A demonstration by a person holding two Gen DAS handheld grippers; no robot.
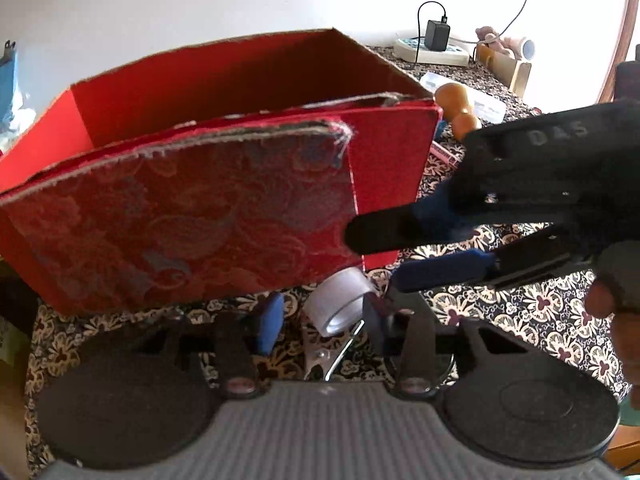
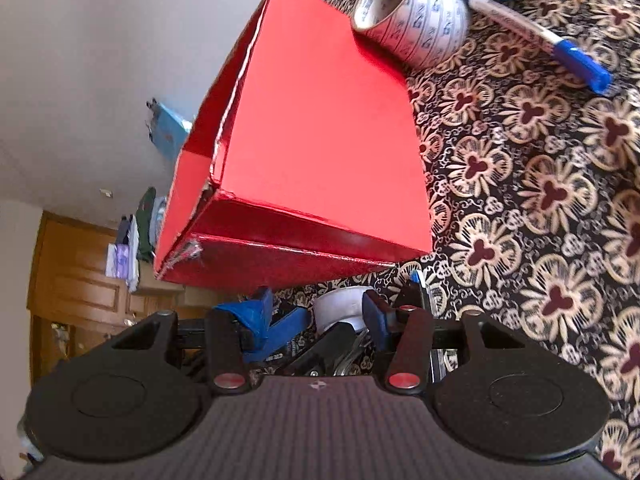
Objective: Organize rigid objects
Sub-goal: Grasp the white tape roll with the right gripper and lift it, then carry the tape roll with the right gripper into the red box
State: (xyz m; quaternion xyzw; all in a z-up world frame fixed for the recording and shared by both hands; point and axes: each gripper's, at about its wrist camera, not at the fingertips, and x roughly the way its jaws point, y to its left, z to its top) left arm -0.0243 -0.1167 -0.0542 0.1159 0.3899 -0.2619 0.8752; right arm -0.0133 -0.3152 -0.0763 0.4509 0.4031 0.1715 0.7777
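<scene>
Your left gripper sits spread around the small clear tape roll, right gripper spread too; open red cardboard box looks empty; printed tape roll, blue marker unsorted

Patterned tablecloth bears red box, tape roll, marker.

Red box fills the space ahead of the left gripper, top open. A small tape roll lies at the box's base between the fingers. The right gripper crosses beside the box's right corner. Right of the box, patterned tablecloth lies bare up to a large tape roll and marker.
</scene>
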